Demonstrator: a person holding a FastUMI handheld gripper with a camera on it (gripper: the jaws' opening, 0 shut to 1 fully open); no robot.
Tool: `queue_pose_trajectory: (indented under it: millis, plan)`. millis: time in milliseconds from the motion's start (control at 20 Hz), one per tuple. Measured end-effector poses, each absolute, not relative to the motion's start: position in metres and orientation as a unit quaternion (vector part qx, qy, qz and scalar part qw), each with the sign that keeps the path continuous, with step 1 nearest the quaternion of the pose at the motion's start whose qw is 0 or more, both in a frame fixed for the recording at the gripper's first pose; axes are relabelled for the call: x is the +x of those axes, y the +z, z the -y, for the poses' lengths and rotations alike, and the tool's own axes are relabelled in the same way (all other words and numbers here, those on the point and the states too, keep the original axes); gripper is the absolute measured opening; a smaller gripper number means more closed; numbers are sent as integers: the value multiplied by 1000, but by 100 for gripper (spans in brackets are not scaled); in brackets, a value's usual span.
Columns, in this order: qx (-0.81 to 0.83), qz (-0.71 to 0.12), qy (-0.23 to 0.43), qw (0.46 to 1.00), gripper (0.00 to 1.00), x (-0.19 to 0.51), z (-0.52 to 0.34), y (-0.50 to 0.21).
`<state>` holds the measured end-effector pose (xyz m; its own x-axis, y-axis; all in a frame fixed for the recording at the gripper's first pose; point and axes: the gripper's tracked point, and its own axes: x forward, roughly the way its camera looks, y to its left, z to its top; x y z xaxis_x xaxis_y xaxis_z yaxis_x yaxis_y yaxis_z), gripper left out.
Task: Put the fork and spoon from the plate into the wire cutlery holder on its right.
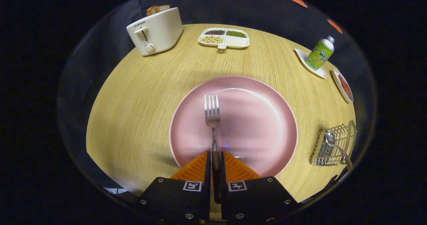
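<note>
Steel was what I looked at first: the fork (212,113) lay with its tines pointing away from me over the pink plate (260,118), and its dark handle ran back between the two fingers. The gripper (215,160) was closed on that handle, both fingers pressing it from the sides, so I judged the grasp as made. I could not tell for sure whether the tines rested on the plate or were a little above it.

The spoon (329,139) seemed to be already in the wire cutlery holder (333,146), which stood to the right of the plate, near the edge of the wooden table (140,101). So I believed the second half of the task was in hand: the fork only.

The next move, as I judged it, called for lifting the fork free of the plate, carrying it to the right over the holder, and turning it upright before I released it.

Further away stood a green bottle (320,54) on a white coaster, a divided tray (224,38) with beans, and a white toaster (155,30).
</note>
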<state>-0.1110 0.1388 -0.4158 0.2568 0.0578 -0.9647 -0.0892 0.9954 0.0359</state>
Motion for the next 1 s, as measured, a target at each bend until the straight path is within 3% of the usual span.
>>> queue_pose_trajectory:
  millis: [150, 350, 1000]
  plan:
    - [-15, -611, 56, 790, 7, -113, -136, -414]
    - [-4, -600, 43, 799, 6, -114, -116, -399]
    - [37, -537, -97, 837, 6, -119, 24, -305]
